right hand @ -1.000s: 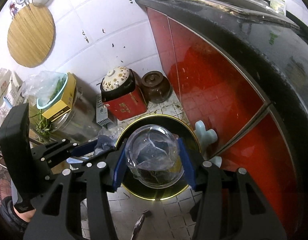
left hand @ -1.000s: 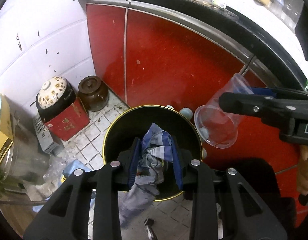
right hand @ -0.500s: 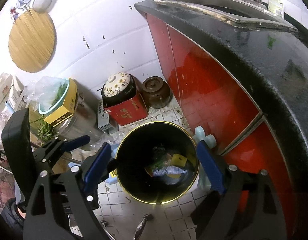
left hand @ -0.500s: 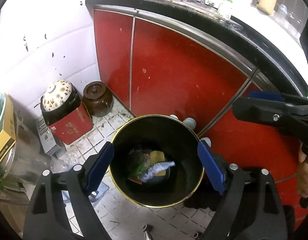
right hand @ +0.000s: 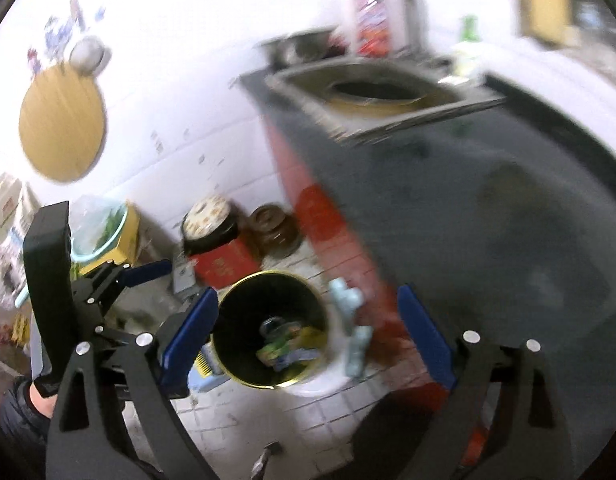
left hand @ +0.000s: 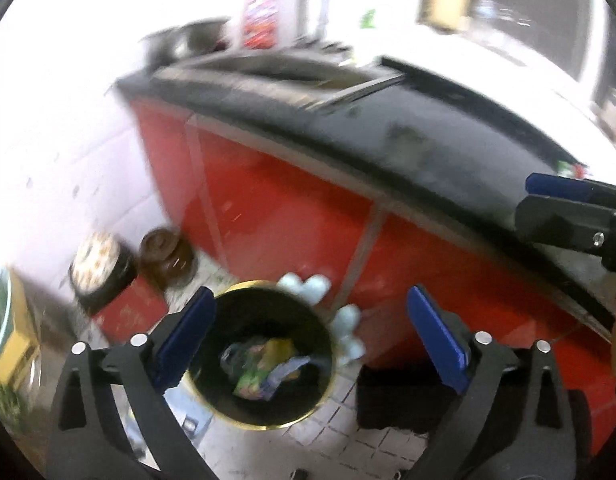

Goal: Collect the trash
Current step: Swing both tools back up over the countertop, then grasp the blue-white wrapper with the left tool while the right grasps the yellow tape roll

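Round black bin with gold metal rim (left hand: pixel 264 360) looked glossy. Red cabinet fronts (left hand: pixel 276 208) were high-gloss, smooth. Dark stone-like countertop (right hand: pixel 487 208) was semi-gloss, speckled. Round wooden board (right hand: pixel 62 124) was matt. Sink (right hand: pixel 371 92) was brushed metal. Blue gripper pads (left hand: pixel 435 338) looked like matt plastic.

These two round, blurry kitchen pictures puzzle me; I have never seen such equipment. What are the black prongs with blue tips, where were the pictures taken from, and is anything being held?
The prongs are hand-held grippers, one in each of a person's hands, each carrying a wide-angle camera that looks along its two fingers. One picture comes from the left gripper, the other from the right gripper; both are smeared by motion. Both grippers are open and hold nothing. Below them on the tiled floor stands a black bin with a gold rim, with trash lying inside. Beside it are red cabinet doors under a dark counter, and a brown jar in the corner.
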`<state>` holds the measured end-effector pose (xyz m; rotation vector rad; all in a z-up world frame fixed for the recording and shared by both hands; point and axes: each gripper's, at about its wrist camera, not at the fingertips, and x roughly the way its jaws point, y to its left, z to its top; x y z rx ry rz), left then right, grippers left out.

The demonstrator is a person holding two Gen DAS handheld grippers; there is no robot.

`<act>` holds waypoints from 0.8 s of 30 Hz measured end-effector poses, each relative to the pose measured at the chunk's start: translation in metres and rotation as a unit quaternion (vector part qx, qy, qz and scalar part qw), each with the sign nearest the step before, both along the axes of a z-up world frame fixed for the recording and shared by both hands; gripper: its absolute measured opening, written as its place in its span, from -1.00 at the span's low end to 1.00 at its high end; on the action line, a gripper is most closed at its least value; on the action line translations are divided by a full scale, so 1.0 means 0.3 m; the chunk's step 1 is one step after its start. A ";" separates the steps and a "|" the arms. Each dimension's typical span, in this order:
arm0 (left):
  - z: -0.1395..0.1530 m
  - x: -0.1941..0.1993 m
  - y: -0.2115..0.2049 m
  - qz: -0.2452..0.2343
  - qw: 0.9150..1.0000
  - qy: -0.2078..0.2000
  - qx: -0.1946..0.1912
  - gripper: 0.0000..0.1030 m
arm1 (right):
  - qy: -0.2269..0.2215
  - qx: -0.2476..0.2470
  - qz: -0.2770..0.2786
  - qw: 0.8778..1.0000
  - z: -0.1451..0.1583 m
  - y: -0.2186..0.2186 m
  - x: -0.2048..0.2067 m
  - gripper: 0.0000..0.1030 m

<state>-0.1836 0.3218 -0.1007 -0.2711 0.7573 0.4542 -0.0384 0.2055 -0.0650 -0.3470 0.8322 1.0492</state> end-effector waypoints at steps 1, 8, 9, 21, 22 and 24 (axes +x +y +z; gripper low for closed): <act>0.040 0.044 -0.056 -0.023 1.000 -0.007 0.006 0.87 | -0.013 0.003 -0.021 1.000 0.045 -0.077 0.019 0.73; 0.204 0.312 -0.404 -0.147 0.988 -0.029 0.026 0.87 | -0.079 0.016 -0.175 0.981 0.245 -0.592 0.130 0.77; 0.226 0.354 -0.466 -0.166 0.985 -0.033 0.030 0.87 | -0.086 0.015 -0.203 0.975 0.268 -0.684 0.147 0.77; 0.344 0.662 -1.032 -0.309 0.950 -0.030 0.047 0.87 | -0.124 0.002 -0.392 0.912 0.372 -1.387 0.217 0.78; 0.346 0.672 -1.062 -0.314 0.948 -0.029 0.050 0.87 | -0.122 0.003 -0.397 0.910 0.373 -1.410 0.225 0.78; 0.349 0.698 -1.099 -0.317 0.946 -0.026 0.056 0.87 | -0.119 0.005 -0.402 0.908 0.367 -1.461 0.240 0.78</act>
